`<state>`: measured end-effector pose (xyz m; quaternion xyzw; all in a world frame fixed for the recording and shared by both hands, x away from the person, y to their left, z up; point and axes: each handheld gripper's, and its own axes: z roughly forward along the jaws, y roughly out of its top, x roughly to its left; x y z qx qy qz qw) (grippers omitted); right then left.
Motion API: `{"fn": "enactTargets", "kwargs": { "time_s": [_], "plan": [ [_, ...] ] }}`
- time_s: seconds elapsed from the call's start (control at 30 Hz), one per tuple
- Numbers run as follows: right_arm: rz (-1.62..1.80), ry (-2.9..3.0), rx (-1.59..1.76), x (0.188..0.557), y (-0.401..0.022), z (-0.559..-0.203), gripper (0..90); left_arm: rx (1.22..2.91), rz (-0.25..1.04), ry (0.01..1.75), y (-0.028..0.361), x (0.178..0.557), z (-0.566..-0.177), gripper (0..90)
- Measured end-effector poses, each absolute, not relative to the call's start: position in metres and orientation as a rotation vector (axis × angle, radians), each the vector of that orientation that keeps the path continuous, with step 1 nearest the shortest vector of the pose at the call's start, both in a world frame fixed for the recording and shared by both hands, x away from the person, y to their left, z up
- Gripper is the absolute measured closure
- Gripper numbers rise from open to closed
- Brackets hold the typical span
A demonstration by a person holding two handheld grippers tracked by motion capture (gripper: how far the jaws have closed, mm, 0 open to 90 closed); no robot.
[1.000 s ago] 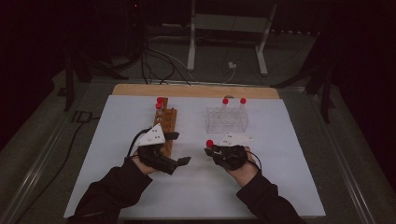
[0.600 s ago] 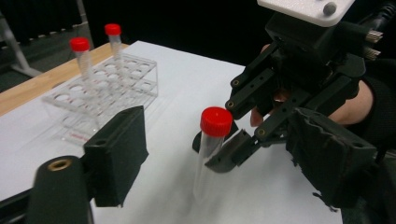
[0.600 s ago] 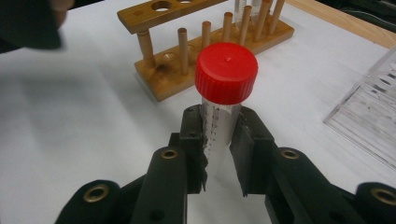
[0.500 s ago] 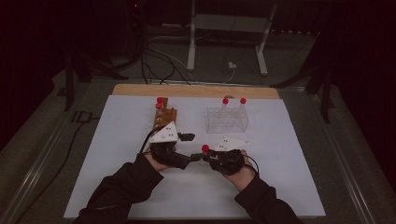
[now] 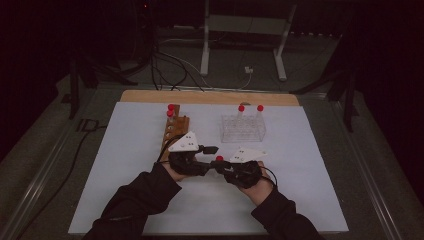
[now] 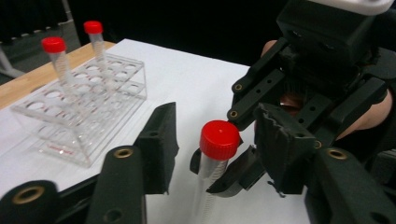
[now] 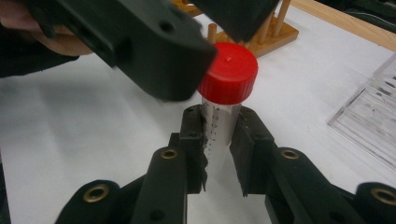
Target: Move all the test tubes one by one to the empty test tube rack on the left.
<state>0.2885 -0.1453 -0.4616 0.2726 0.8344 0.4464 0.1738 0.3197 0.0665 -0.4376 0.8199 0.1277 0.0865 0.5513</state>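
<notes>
Holding a clear tube (image 7: 219,128) upright by its body, the right gripper (image 7: 219,154) has both jaws clamped on the plastic just below the red cap (image 7: 231,72), which leaves the cap free. The left gripper (image 6: 210,154) stands with its jaws spread on either side of that cap, not touching it; in my judgement it is placed to take the cap or receive the tube. In the high view the pair meet near the front centre of the white mat (image 5: 125,165). The wooden rack (image 5: 172,131) lies just beyond the left gripper with two capped tubes at its far end. The clear plastic rack (image 5: 242,129) sits to the far right, with two red-capped tubes upright in it. Printed graduation marks run down the held tube; "14" is legible. Small red print on the clear rack's base cannot be read.
</notes>
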Motion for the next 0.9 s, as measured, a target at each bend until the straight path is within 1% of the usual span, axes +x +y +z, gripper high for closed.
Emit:
{"fn": "enactTargets", "kwargs": {
  "time_s": [0.4, 0.9],
  "plan": [
    [1.268, 2.364, 0.770, 0.2888, -0.1468, -0.4609, 74.5, 1.962, 0.195, 0.288, 0.0600, 0.3220, -0.4423, 70.1],
    [1.271, 2.368, 0.768, 0.2883, -0.1477, -0.4587, 74.2, 1.978, 0.223, 0.267, 0.0605, 0.3208, -0.4382, 72.0]
  ]
}}
